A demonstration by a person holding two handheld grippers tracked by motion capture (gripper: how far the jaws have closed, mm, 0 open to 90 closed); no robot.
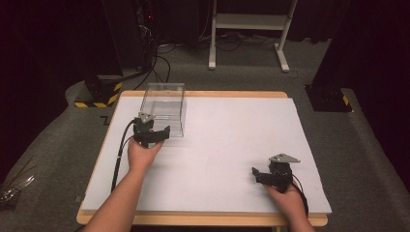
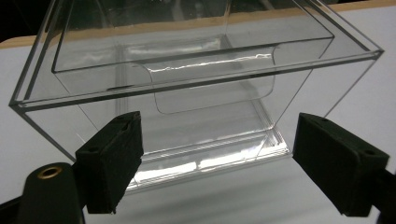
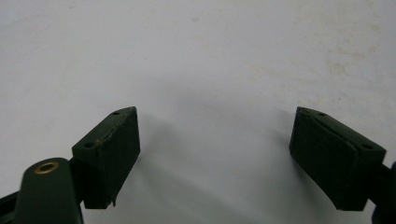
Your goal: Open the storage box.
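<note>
With your left gripper (image 2: 215,163) jaws spread, center them on the clear box (image 1: 163,108) wall before squeezing gently.

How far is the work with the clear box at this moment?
Done: the clear box stands upright on the white table. In hand: the left tool faces it, jaws open, not gripping. Left: any grasp; the right tool rests open, apart from it.

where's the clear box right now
In the high view the clear box stands at the table's far left, just beyond the left gripper, whose open fingers face its near wall without touching.
</note>
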